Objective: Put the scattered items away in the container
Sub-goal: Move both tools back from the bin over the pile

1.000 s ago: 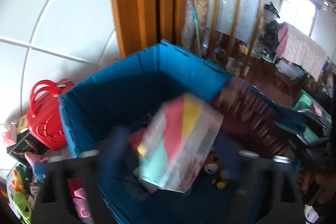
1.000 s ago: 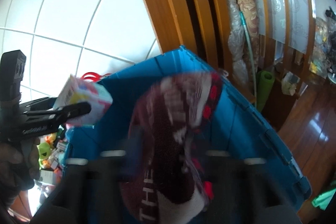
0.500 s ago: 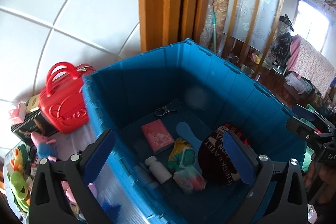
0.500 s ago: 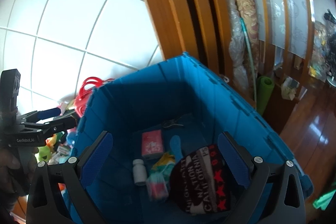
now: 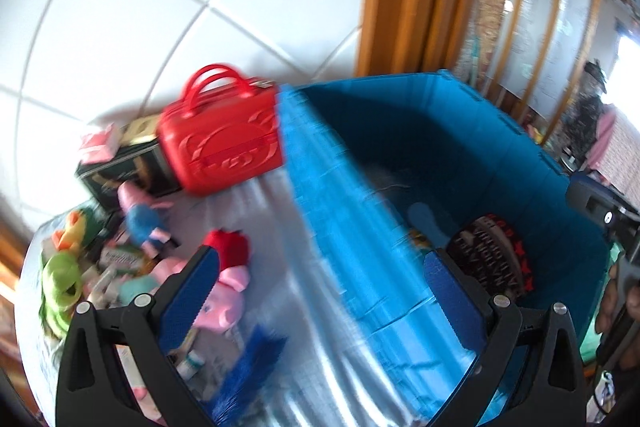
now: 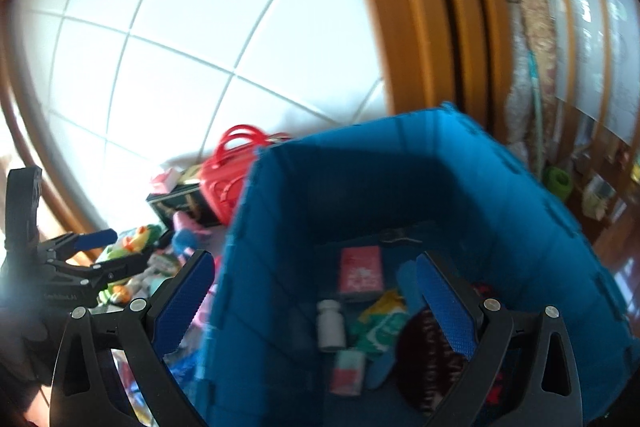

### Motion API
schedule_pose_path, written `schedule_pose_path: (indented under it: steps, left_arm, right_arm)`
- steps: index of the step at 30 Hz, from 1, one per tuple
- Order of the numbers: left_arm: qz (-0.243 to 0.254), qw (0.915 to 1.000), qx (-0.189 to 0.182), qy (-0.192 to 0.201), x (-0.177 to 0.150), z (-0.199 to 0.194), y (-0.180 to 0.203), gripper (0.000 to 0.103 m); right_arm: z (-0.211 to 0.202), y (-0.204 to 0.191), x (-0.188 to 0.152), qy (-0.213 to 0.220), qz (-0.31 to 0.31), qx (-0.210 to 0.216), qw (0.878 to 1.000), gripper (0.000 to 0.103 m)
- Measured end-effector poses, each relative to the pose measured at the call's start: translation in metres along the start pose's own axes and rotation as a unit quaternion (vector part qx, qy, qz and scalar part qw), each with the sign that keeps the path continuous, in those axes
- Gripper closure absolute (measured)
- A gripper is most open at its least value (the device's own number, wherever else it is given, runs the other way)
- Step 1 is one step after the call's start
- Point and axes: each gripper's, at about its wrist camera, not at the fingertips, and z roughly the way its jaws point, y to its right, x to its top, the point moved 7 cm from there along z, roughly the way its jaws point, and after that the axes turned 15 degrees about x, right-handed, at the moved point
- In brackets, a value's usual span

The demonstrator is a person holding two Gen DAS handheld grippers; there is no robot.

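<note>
The blue bin (image 6: pixel 400 155) holds a dark beanie (image 6: pixel 432 359), a red card box (image 6: pixel 360 269), a white bottle (image 6: pixel 330 325), a green packet (image 6: pixel 380 323) and a pink-teal box (image 6: pixel 348 371). My right gripper (image 6: pixel 314 261) is open and empty above the bin's left wall. My left gripper (image 5: pixel 320 259) is also open and empty, straddling the bin's left wall (image 5: pixel 344 211). It shows in the right wrist view as the left gripper (image 6: pixel 116 251) over the pile. Left of the bin lie a pink plush (image 5: pixel 224 299), a blue-bodied plush (image 5: pixel 144 219) and a green frog plush (image 5: pixel 60 283).
A red handbag (image 5: pixel 220 143) and a black box (image 5: pixel 116 167) stand against the white tiled wall behind the pile. A blue brush (image 5: pixel 256 359) lies on the silvery cloth near my left gripper. Wooden door frames rise behind the bin.
The colourful box and the beanie dropped from my grippers into the bin. Both grippers stay open and both views have swung left, from the bin's inside toward the pile.
</note>
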Motion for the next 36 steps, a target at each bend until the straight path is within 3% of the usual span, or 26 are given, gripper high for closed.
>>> schedule_pose_path:
  steps: [9, 20, 36]
  left_arm:
    - [-0.063, 0.9961, 0.055, -0.027, -0.054, -0.004, -0.107, 0.0]
    - [-0.106, 0.9888, 0.097, -0.04, -0.111, -0.015, -0.206, 0.0]
    - [-0.162, 0.9668, 0.149, -0.13, -0.248, 0.005, -0.342, 0.0]
  right_arm:
    - [0.046, -0.081, -0.008, -0.026, -0.047, 0.052, 0.997, 0.001]
    - [0.09, -0.159, -0.025, -0.055, -0.071, 0.082, 0.993, 0.001]
    - [0.171, -0.28, -0.097, -0.133, -0.115, 0.125, 0.977, 0.001]
